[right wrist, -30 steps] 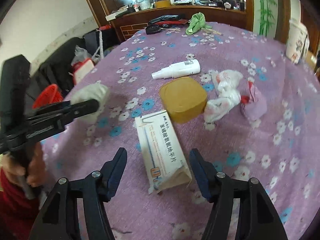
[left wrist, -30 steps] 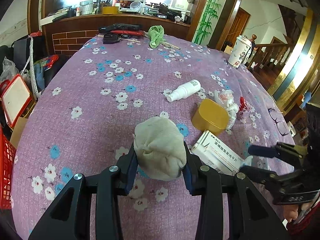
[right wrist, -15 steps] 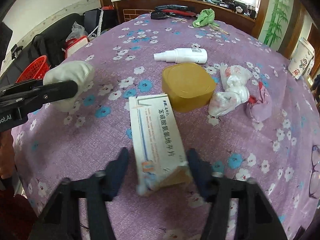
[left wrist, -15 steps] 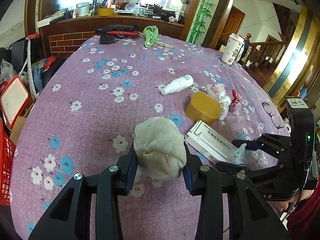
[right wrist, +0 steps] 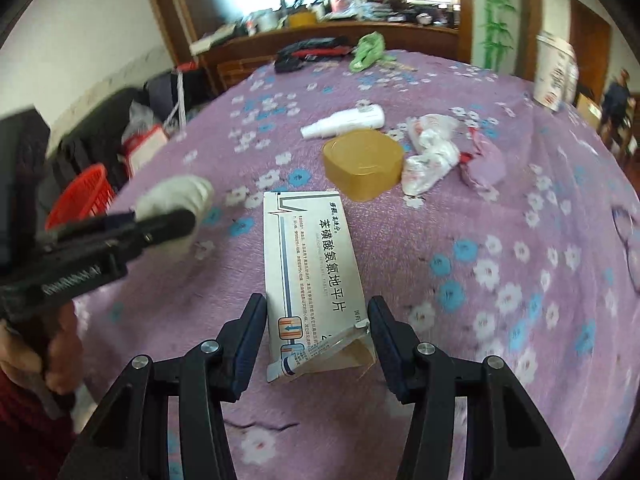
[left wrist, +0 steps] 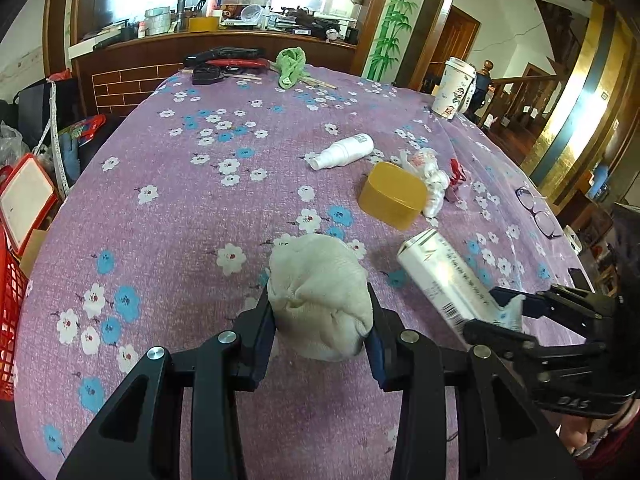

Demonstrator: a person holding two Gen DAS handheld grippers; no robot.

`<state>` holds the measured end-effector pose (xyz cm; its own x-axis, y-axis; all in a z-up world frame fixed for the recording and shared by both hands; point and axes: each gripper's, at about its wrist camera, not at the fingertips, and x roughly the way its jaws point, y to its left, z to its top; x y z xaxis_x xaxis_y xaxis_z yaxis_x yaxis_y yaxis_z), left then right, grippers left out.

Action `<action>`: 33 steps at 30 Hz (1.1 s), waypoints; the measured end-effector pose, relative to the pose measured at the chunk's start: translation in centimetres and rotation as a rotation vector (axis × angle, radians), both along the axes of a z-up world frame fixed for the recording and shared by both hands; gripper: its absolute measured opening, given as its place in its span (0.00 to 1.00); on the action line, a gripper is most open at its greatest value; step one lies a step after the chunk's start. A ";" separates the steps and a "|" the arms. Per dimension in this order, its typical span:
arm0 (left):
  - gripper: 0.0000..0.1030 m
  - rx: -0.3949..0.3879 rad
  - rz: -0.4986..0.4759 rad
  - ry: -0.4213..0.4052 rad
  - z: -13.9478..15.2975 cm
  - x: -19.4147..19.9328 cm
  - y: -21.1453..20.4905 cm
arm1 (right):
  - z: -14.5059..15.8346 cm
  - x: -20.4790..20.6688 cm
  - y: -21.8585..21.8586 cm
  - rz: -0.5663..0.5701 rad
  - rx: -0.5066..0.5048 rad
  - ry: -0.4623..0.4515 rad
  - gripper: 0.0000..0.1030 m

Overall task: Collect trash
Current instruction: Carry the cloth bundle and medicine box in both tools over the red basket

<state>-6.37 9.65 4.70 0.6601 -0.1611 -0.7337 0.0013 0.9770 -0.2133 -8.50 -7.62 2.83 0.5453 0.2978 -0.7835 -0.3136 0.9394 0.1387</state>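
- Your right hand-held gripper (right wrist: 316, 334) has just been closing its jaws onto the white medicine box (right wrist: 314, 276) — one second ago the box lay flat on the tabletop (left wrist: 180, 216) between wider jaws; now its far end looks lifted clear of the cloth in the left view. I judge this piece of trash is taken and ready to carry off.
- Your left hand-held gripper (left wrist: 320, 316) is as it was — clamped partway shut on the grey-white wad (left wrist: 320, 296), held just above the tabletop.
- Both grippers look full, so I'd say the rest must wait.
- Count, largest first: one tabletop; one paper cup (left wrist: 458, 88); one medicine box; one wad; one yellow tub (left wrist: 392, 196); one white spray bottle (left wrist: 344, 152); one crumpled white bag (left wrist: 430, 178); one green rag (left wrist: 292, 64); one pair of glasses (left wrist: 538, 212).
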 end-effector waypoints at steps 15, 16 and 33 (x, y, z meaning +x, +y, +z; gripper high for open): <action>0.37 0.004 -0.027 -0.036 0.6 -2.6 -0.5 | 0.7 -3.4 0.5 -0.083 0.068 -0.023 0.55; 0.37 0.006 -0.026 -0.037 0.6 -2.8 -0.6 | 0.7 -3.5 0.6 -0.079 0.067 -0.024 0.55; 0.37 -0.007 0.025 -0.064 1.4 -5.8 2.2 | 1.3 -4.0 4.0 -0.023 0.050 -0.018 0.55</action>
